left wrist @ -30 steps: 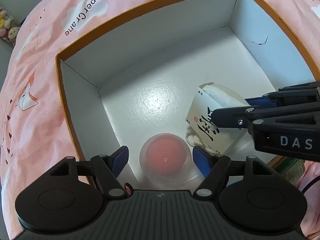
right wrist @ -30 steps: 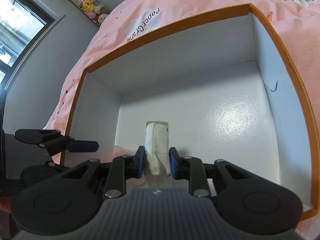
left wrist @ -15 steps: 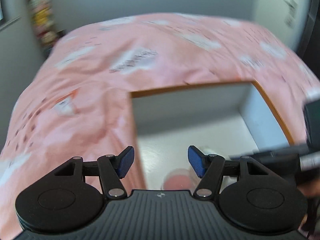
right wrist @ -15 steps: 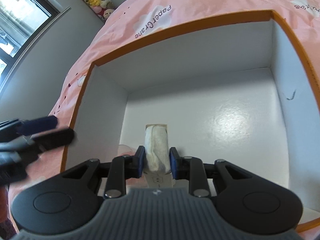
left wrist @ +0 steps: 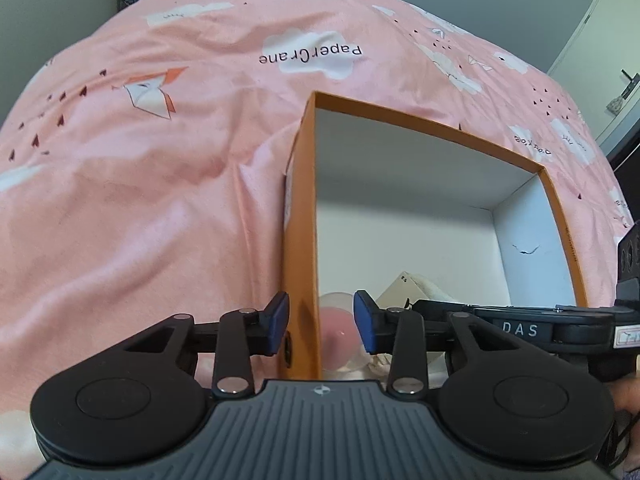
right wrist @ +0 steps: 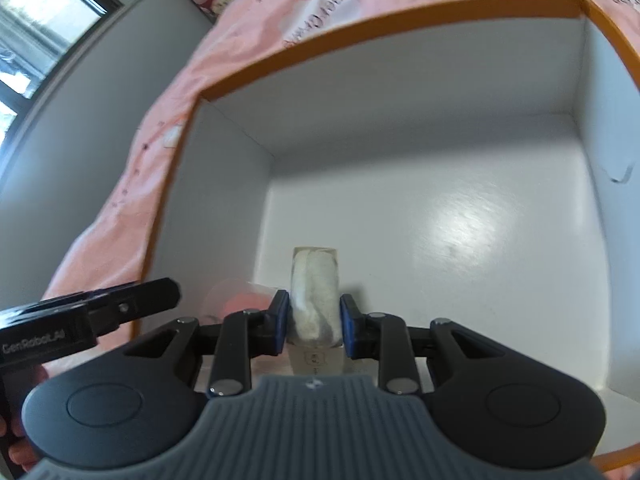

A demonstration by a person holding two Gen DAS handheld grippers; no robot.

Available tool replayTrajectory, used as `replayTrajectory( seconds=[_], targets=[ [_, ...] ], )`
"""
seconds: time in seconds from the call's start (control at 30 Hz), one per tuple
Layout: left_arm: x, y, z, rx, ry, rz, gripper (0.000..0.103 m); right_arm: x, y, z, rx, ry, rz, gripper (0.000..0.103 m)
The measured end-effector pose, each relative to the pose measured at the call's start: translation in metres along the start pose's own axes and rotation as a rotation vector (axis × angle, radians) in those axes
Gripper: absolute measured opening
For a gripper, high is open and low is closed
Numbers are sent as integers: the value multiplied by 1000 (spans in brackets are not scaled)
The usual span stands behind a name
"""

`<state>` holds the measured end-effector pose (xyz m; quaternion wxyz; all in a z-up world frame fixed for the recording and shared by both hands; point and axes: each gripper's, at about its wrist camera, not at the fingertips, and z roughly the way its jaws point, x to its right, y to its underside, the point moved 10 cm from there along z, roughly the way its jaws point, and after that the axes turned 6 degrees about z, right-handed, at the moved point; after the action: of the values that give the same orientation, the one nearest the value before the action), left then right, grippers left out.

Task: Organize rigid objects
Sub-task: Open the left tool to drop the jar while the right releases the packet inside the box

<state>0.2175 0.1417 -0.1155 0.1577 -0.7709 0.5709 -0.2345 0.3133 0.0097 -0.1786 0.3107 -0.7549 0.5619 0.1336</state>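
The right gripper (right wrist: 313, 320), jaws opening, sets one clear-wrapped white towel packet (right wrist: 315, 292) inside the one orange-rimmed box (right wrist: 400, 20) on the pink bedspread (left wrist: 140, 200). One pink-lidded round container (left wrist: 338, 332) lies near-left. The left gripper (left wrist: 320, 322) closes empty outside. Next, I judge: release, withdraw.

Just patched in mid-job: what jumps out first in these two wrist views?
The big orange-rimmed box with white inside, sitting on the pink bedspread. The right gripper is inside it with a white towel pack between its fingers, jaws opening. Beside it a clear cup with pink contents stands by the box's left wall; the left gripper, closing, straddles that wall.
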Motion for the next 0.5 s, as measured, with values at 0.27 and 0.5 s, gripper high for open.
replayTrajectory(
  seconds=[0.27, 0.5],
  targets=[
    [1, 1, 1, -2, 22, -20, 44, 26, -4, 3, -28, 147, -13, 34],
    [1, 1, 1, -1, 23, -28, 44, 27, 2, 16, -69, 108, 42, 34]
  ],
)
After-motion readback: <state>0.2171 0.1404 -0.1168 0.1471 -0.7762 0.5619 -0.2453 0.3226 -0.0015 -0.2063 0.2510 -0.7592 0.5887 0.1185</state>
